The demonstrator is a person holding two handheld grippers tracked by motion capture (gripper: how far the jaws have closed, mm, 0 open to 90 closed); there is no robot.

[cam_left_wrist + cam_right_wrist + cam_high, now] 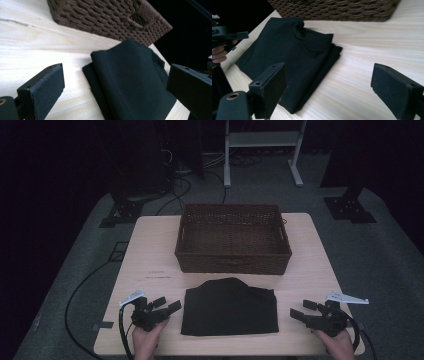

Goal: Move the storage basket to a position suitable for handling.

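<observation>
While both hover over the desk (150,250), left tongs (167,305) wide, empty, right tongs (302,310) wide, empty, flanking a folded black cloth (230,306).

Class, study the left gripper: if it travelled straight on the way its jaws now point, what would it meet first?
Most likely the folded black cloth, lying just ahead between the open jaws of the left gripper; the wicker basket stands farther on.
</observation>
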